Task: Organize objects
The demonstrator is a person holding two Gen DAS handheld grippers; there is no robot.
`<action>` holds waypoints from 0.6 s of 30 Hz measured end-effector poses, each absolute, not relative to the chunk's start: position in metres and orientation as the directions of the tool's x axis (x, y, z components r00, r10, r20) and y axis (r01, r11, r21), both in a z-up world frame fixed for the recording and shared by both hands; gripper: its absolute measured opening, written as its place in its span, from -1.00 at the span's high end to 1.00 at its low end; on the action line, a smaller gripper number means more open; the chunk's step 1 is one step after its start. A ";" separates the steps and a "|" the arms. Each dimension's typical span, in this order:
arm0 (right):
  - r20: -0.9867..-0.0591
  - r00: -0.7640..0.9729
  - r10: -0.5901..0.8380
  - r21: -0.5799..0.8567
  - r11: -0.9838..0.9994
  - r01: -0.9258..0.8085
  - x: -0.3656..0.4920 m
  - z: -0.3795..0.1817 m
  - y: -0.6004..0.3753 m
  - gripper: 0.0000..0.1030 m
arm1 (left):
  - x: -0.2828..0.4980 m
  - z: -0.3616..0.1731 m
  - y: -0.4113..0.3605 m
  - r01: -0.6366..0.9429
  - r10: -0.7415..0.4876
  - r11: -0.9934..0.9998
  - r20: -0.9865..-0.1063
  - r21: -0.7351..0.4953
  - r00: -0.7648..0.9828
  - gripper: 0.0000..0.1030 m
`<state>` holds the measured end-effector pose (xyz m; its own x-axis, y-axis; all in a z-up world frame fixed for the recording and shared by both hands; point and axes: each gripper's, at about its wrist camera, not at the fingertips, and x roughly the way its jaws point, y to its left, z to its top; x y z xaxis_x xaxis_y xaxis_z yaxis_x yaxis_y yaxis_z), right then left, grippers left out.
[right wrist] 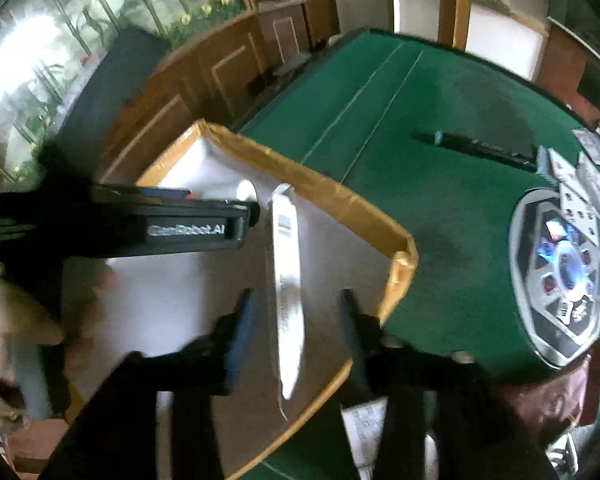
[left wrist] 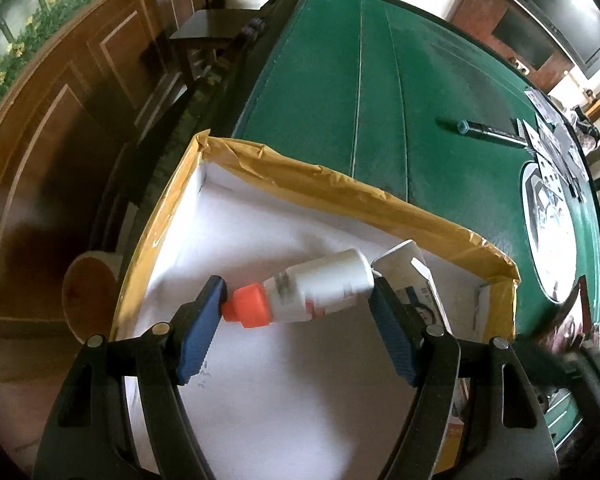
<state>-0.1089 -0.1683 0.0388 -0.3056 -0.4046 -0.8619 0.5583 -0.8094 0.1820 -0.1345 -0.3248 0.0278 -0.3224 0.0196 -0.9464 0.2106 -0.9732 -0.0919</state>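
Above the white-lined box, left tongs were clamped end to end on an orange-capped white bottle, its long axis spanning the gap, cap at the left pad. Right tongs stood apart, straddling a slim white carton without touching. Right view alone showed that carton's barcoded edge; left view alone showed the bottle whole.

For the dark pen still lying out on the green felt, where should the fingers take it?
Grip the dark pen mid-barrel from above, fingers straddling its long axis. It lies flat on the green felt, clear around its middle; its far end sits by the scattered cards.
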 end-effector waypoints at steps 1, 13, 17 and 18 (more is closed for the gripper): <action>-0.851 -0.322 -0.415 0.186 -0.811 0.555 -0.107 0.044 -0.162 -0.14 | -0.134 0.028 -0.324 0.211 0.018 -0.973 -0.946 -0.091 -0.324 -0.46; -0.835 -0.394 -0.383 0.190 -0.874 0.448 -0.094 0.060 -0.066 -0.50 | -0.112 0.044 -0.311 0.244 0.061 -0.958 -0.935 -0.154 -0.348 -0.57; -0.831 -0.401 -0.386 0.225 -0.892 0.393 -0.084 0.059 -0.026 -0.51 | -0.098 0.056 -0.302 0.249 0.069 -0.954 -0.929 -0.168 -0.363 -0.57; -0.829 -0.407 -0.384 0.232 -0.898 0.374 -0.080 0.059 -0.015 -0.51 | -0.095 0.059 -0.298 0.247 0.070 -0.954 -0.927 -0.170 -0.368 -0.57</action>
